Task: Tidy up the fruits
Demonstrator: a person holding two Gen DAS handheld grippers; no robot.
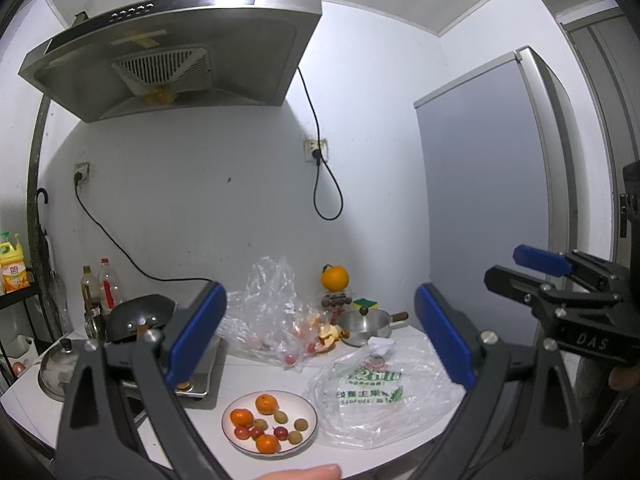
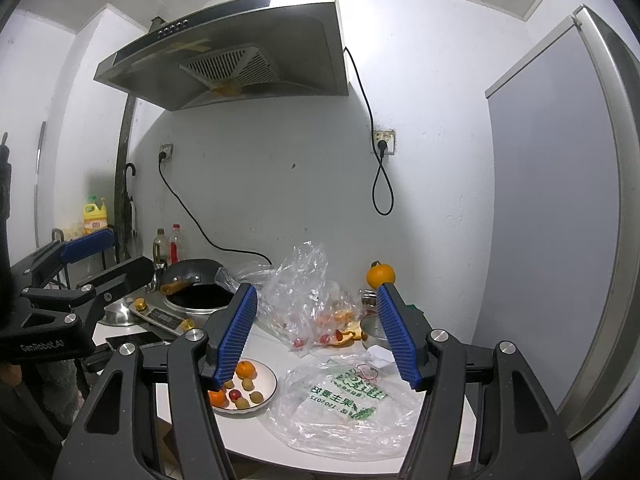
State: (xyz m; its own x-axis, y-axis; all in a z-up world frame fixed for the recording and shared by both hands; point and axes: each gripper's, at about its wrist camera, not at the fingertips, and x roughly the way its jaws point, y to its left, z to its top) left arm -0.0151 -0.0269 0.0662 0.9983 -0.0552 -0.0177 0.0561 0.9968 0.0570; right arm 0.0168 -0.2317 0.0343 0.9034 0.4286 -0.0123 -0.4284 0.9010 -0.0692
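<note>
Left wrist view: left gripper (image 1: pixel 320 332) has fingers wide apart, nothing between them, held above the counter (image 1: pixel 248 372). White plate (image 1: pixel 306 404) sits near the front edge, holding three mandarins (image 1: pixel 266 404), a few small red fruits (image 1: pixel 256 433) and several pale green-brown round ones (image 1: pixel 301 424). All round, so no clear long axis. Just right of the plate, touching or overlapping its rim, lies a flat printed plastic bag (image 1: pixel 372 390), text upside down from here. Farther back, a crumpled clear bag (image 1: pixel 276 304) with a few red fruits and orange peel at its base. A big orange (image 1: pixel 335 277) stands at the far wall, stem up, on something I can't identify. Small steel pot (image 1: pixel 366 322) just below it. Wok (image 1: pixel 140 314) on the stove at left, lid (image 1: pixel 60 364) nearer. Range hood (image 1: pixel 176 56) overhead, fridge (image 1: pixel 492 184) right. Right gripper (image 1: pixel 536 268) at right edge, fingers apart.

Right wrist view: right gripper (image 2: pixel 316 336) fingers spread, empty. Its left finger (image 2: pixel 234 336) covers part of the plate (image 2: pixel 270 376). Printed bag (image 2: pixel 344 396) lies between the fingers. Clear bag (image 2: pixel 304 288) and orange (image 2: pixel 380 275) beyond. Left gripper (image 2: pixel 100 256) at left, apart.
</note>
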